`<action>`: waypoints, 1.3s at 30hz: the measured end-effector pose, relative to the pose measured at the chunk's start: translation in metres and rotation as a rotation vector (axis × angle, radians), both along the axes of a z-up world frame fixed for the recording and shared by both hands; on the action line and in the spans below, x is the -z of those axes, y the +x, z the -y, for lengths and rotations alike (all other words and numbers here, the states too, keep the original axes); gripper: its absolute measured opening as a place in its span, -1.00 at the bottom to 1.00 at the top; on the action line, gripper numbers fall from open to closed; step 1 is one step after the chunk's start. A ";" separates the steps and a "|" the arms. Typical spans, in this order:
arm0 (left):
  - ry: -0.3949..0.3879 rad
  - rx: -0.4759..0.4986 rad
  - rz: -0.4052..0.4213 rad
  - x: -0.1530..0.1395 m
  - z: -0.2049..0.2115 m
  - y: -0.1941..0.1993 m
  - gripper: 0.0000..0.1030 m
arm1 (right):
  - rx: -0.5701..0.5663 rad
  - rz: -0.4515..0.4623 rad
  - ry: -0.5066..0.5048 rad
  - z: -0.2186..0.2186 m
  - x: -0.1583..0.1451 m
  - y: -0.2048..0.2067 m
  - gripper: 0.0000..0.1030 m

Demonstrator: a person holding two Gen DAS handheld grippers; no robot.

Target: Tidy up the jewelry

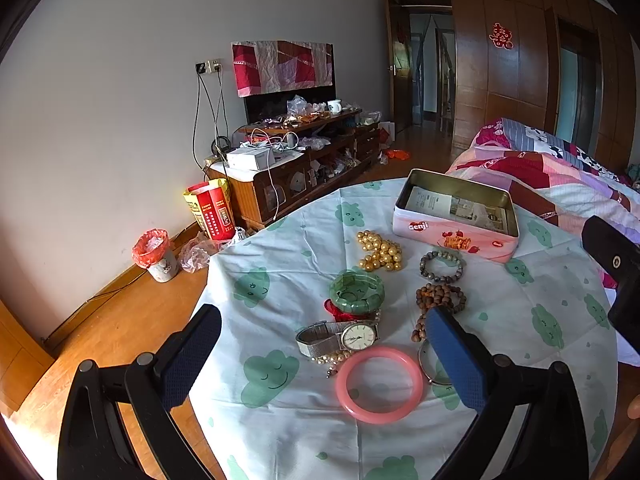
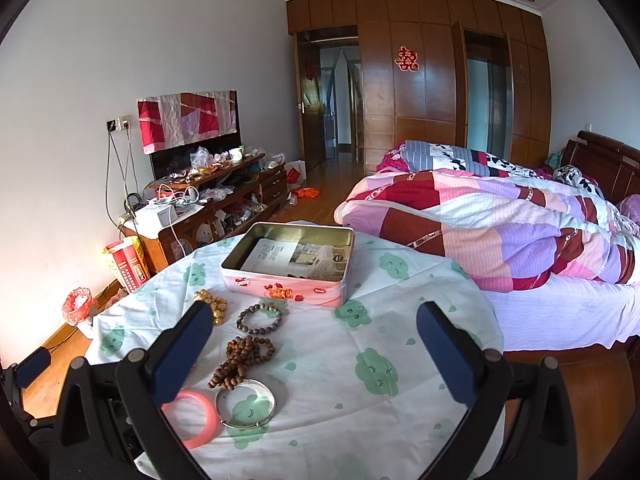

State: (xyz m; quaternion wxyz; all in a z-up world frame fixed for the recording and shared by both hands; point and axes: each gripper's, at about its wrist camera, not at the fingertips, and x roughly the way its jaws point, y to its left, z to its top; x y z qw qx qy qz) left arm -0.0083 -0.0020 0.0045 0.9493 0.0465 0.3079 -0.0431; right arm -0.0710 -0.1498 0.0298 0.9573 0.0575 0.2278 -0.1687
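Jewelry lies on a round table [image 1: 280, 248] with a cloud-print cloth. In the left wrist view: a pink bangle [image 1: 379, 384], a silver watch [image 1: 340, 337], a green bangle [image 1: 357, 291], gold pearls [image 1: 379, 251], a grey bead bracelet [image 1: 441, 267], brown wooden beads [image 1: 440, 300]. An open pink tin [image 1: 456, 214] stands at the far side. My left gripper [image 1: 322, 354] is open above the watch and pink bangle. My right gripper [image 2: 314, 346] is open above bare cloth, right of the wooden beads [image 2: 244, 358], silver bangle [image 2: 245, 403] and pink bangle [image 2: 192, 416]. The tin [image 2: 292, 264] lies ahead.
A bed with a patchwork quilt [image 2: 500, 220] is close on the table's right. A cluttered TV cabinet [image 1: 296, 160], a red box [image 1: 212, 212] and a small bin [image 1: 158, 254] stand on the wood floor at the left wall.
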 end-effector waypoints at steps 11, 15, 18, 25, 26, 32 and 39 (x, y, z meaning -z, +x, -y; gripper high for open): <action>-0.040 -0.015 0.034 -0.015 -0.008 -0.005 0.98 | 0.030 -0.012 -0.001 0.003 0.000 -0.002 1.00; -0.053 -0.015 0.050 -0.022 -0.009 -0.007 0.98 | 0.030 -0.015 0.004 0.004 0.000 -0.002 1.00; -0.057 -0.016 0.054 -0.023 -0.010 -0.007 0.98 | 0.030 -0.010 -0.003 0.002 -0.001 -0.002 1.00; -0.057 -0.016 0.052 -0.022 -0.009 -0.008 0.98 | 0.027 -0.016 0.004 0.002 -0.002 -0.002 1.00; -0.056 -0.016 0.053 -0.022 -0.009 -0.008 0.97 | 0.027 -0.015 0.005 0.002 -0.003 -0.002 1.00; -0.058 -0.014 0.053 -0.021 -0.009 -0.009 0.98 | 0.026 -0.015 0.002 0.002 -0.002 -0.002 1.00; -0.060 -0.016 0.053 -0.021 -0.009 -0.009 0.98 | 0.025 -0.014 0.003 0.001 -0.003 -0.001 1.00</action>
